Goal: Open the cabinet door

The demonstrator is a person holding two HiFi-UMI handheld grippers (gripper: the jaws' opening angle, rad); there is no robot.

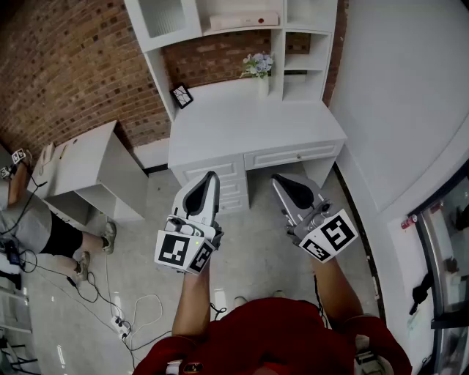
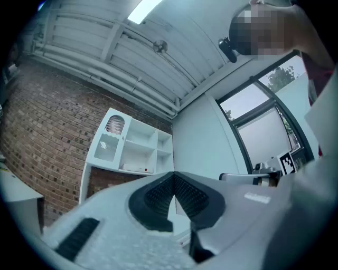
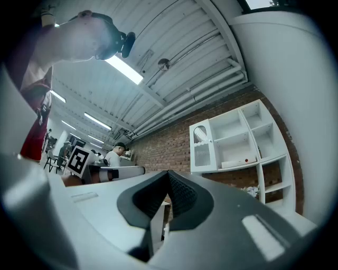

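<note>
The white desk point(image 1: 242, 128) with a shelf unit on top stands ahead of me, against the brick wall. Its cabinet door point(image 1: 163, 18) has a glass pane, sits at the unit's upper left and is closed. The same door shows as a closed door point(image 2: 108, 140) in the left gripper view and as the door point(image 3: 202, 145) in the right gripper view. My left gripper point(image 1: 211, 176) and right gripper point(image 1: 278, 178) hang side by side over the floor before the desk, well short of it. Both are shut with nothing between the jaws, as the left gripper point(image 2: 173, 176) and right gripper point(image 3: 169, 174) show.
A vase of flowers point(image 1: 258, 69) and a small frame point(image 1: 181, 95) stand on the desk. A low white cabinet point(image 1: 88, 172) is at the left, with a seated person point(image 1: 44, 227) beside it. Cables point(image 1: 110, 307) lie on the floor. A white wall and a glass door point(image 1: 447, 249) bound the right.
</note>
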